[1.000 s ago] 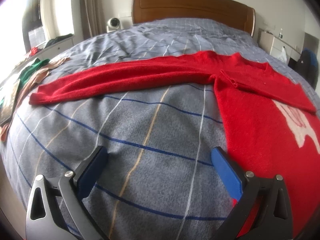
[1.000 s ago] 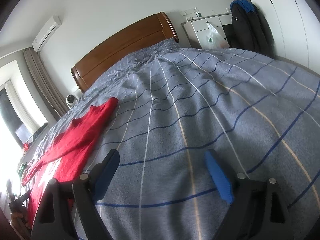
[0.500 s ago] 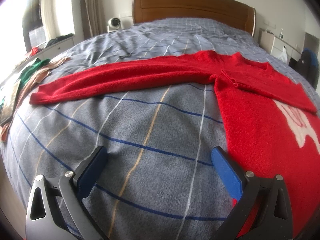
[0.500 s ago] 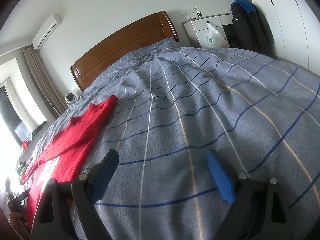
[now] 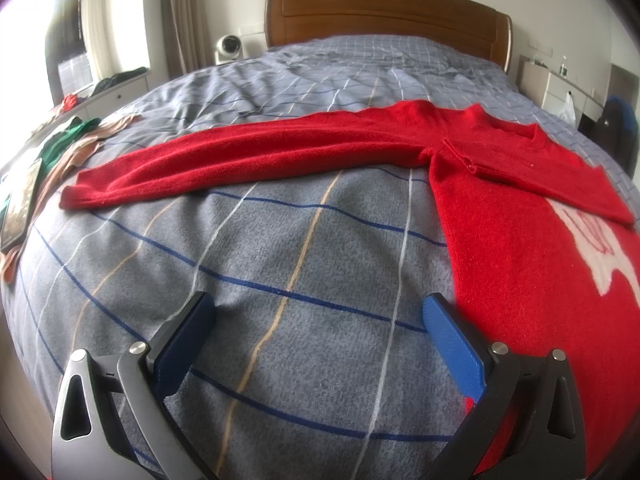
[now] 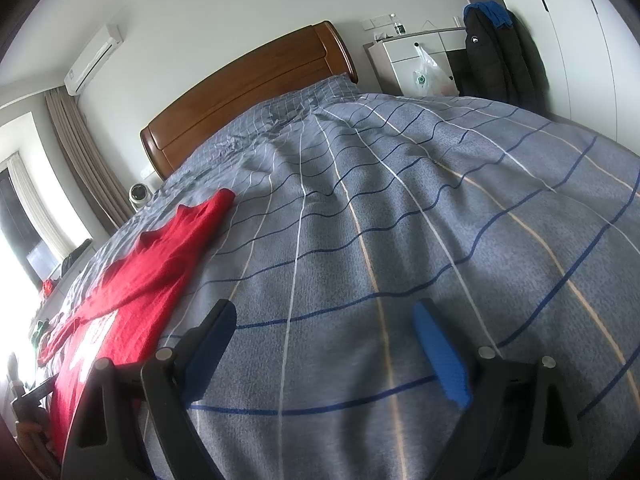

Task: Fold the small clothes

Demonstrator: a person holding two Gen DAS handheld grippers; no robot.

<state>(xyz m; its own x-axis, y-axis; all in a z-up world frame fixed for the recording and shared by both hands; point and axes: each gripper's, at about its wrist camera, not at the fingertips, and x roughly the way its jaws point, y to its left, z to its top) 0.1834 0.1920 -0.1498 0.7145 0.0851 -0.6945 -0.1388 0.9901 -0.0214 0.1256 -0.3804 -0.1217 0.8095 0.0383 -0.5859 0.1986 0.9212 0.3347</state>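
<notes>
While the red sweater point(image 5: 516, 240) lies spread face-up across the grey checked bedspread point(image 5: 280, 264), one long sleeve point(image 5: 240, 160) stretched flat toward the left edge of the bed and the other sleeve point(image 5: 552, 184) already laid across the chest above the white motif point(image 5: 600, 252), I find almost nothing has shifted over the past second: the garment sits exactly as it did, and neither of my tools has travelled. My left gripper point(image 5: 316, 332) hovers with its blue pads wide apart over bare quilt, its right pad just beside the sweater's side edge, holding nothing. My right gripper point(image 6: 324, 340) has only crept a shade wider and is likewise empty, aimed at open bedspread with the sweater point(image 6: 132, 276) well off to its left. I judge this a pause between folds: the outstretched sleeve looks like the next piece to bring in, and no grasp has begun.
</notes>
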